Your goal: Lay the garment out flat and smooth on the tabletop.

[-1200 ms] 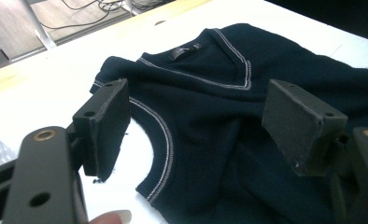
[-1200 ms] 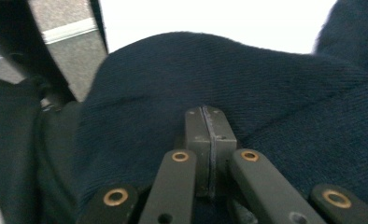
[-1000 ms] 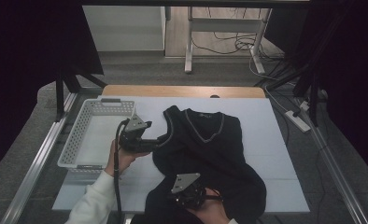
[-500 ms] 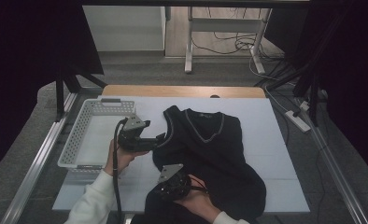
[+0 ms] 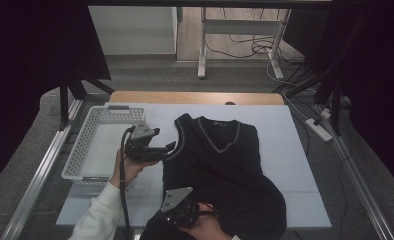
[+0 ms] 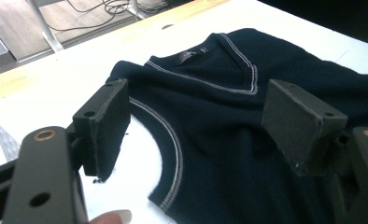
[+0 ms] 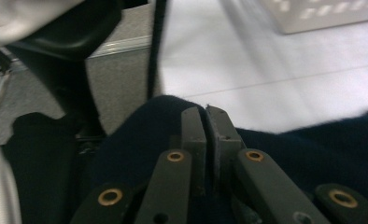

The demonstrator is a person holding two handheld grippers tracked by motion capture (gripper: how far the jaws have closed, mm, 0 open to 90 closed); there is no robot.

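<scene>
The dark knit vest (image 5: pixel 220 170) lies flat on the white table top (image 5: pixel 285 130), its V-neck at the far end and its hem toward the person, so its long axis runs straight away from both tongs. The right gripper (image 7: pixel 205 112) sits at the near hem, its jaws having just been closing; in the right gripper view they stand pressed together with a fold of the vest's dark cloth caught between them. The left gripper (image 6: pixel 196 121) hangs at the vest's left armhole, jaws spread wide and gripping nothing, the white-trimmed armhole edge lying just ahead of and between them. A white basket (image 5: pixel 92 150) stands behind and outward of the left gripper. The left gripper is nearer the shoulder, so the shoulder likely falls to it.
</scene>
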